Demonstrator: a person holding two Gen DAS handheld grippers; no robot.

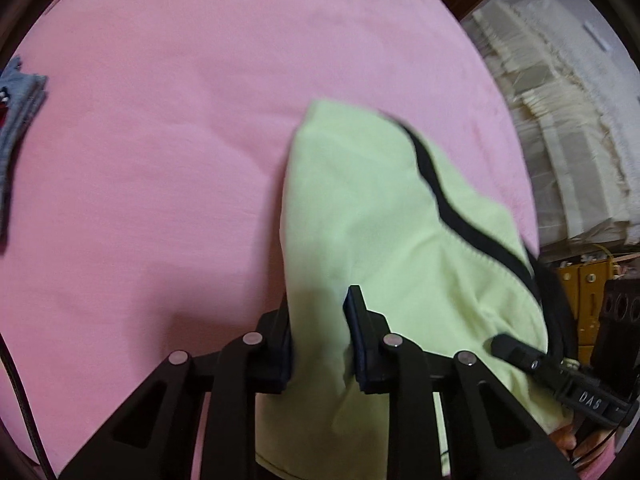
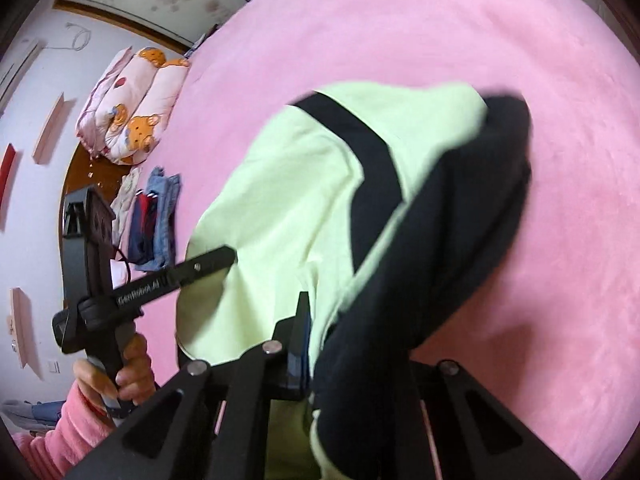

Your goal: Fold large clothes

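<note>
The light green garment (image 1: 360,220) with black trim is running off the bottom edge in both wrist views, so its full shape is staying unknown, and its outline is smearing with motion blur. In the right wrist view its black fabric is draping over the right hand-held gripper (image 2: 320,344), hiding one finger entirely. The left hand-held gripper (image 1: 320,344) is showing both fingers with cloth between them, the left one half covered. A grey printed garment (image 1: 18,120) is being cut by the left edge. The folded clothes (image 2: 154,220) beside the pink bed (image 2: 520,60) are appearing too small to identify.
</note>
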